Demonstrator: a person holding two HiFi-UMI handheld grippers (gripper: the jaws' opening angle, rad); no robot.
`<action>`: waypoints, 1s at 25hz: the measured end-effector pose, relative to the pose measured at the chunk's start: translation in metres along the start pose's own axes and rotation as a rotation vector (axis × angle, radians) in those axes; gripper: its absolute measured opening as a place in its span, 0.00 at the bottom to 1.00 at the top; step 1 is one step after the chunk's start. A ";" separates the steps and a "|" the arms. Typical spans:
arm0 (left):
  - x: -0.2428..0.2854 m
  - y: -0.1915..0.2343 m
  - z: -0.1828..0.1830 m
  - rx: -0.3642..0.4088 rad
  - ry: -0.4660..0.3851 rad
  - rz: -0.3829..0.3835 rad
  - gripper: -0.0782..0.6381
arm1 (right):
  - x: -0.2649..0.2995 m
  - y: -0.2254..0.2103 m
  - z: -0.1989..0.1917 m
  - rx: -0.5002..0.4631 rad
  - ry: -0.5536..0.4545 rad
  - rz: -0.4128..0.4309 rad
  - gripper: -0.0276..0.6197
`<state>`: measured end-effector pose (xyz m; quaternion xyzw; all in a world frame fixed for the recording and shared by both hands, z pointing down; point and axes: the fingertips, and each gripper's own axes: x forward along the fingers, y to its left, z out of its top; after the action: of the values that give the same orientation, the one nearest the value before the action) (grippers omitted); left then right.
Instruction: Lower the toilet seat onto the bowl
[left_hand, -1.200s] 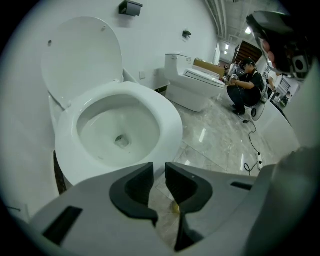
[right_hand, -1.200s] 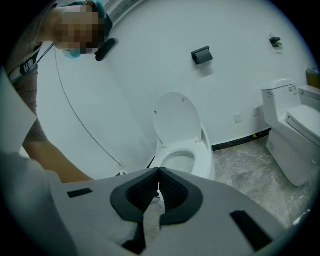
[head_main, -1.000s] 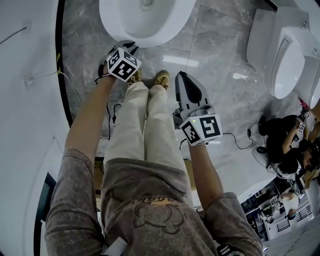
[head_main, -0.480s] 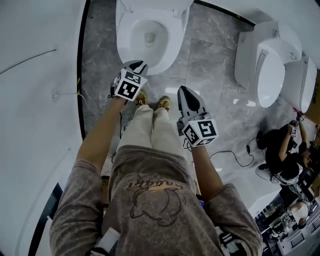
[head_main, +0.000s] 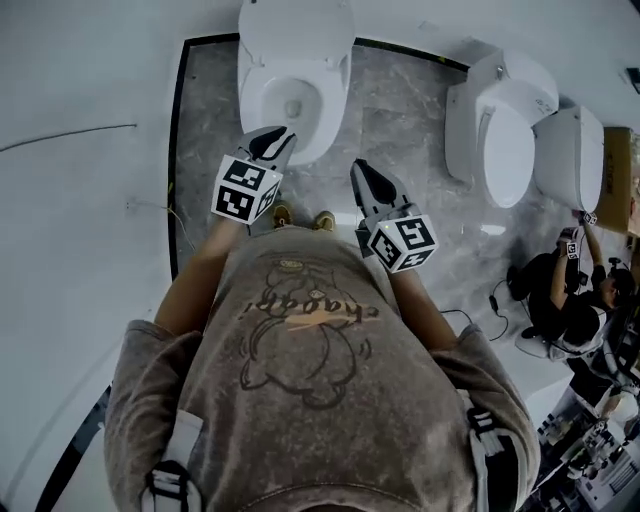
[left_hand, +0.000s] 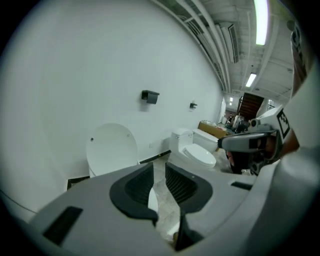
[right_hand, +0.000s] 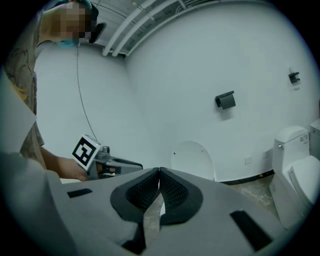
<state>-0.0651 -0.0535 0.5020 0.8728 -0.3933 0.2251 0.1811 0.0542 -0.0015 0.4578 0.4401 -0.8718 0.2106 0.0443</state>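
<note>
Head view: a second ago only the bowl's rim showed at the top edge; now the whole toilet (head_main: 292, 95) is in sight. The toilet seat (head_main: 297, 28) stands raised against the wall at the floor's far edge. The left gripper (head_main: 272, 143) hovers near the bowl's front, jaws slightly apart, empty. The right gripper (head_main: 361, 170) is clenched tip to tip on nothing. The shirt print (head_main: 305, 305) perhaps reads "chagan".

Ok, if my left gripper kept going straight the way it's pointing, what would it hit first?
Probably the raised white oval toilet lid, near its right edge, though the left gripper aims slightly right of it, so it may reach the white wall beside it. Depth is unclear.
</note>
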 end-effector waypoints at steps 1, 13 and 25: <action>-0.011 -0.003 0.011 0.003 -0.032 0.000 0.22 | -0.002 0.002 0.006 -0.014 -0.012 0.001 0.09; -0.080 -0.007 0.043 -0.093 -0.315 0.063 0.12 | -0.014 -0.006 0.041 -0.094 -0.097 -0.041 0.09; -0.091 0.008 0.027 -0.102 -0.360 0.162 0.12 | -0.013 -0.009 0.039 -0.099 -0.105 -0.036 0.08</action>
<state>-0.1176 -0.0167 0.4319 0.8541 -0.4993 0.0592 0.1333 0.0732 -0.0118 0.4217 0.4634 -0.8742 0.1432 0.0241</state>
